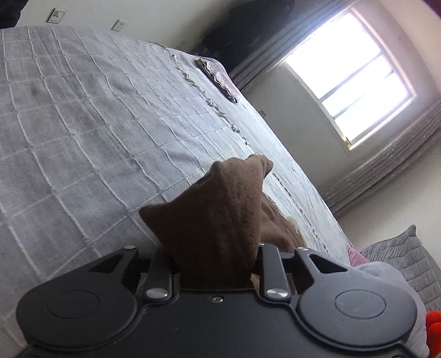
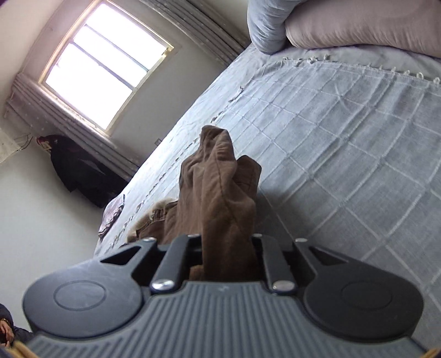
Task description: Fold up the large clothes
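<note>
One brown garment [image 1: 220, 220] is bunched into thick folds, with a fold of it standing up between the jaws of each of the two hand-held grippers while the rest trails down onto the bed behind. In the left wrist view the left hand-held gripper [image 1: 216, 264] is clamped on a wad of the brown cloth; its fingertips are buried in the fabric. In the right wrist view the right hand-held gripper [image 2: 227, 256] is likewise closed onto a bunched fold of the same garment [image 2: 220, 192], with more of it lying at the bed's edge. Under it spreads one grey bedspread [image 1: 82, 124] with a white grid pattern and a fringed border. Two pillows [image 2: 344, 24] lie at the head of the bed. One bright window [image 1: 350, 79] is in the far wall.
</note>
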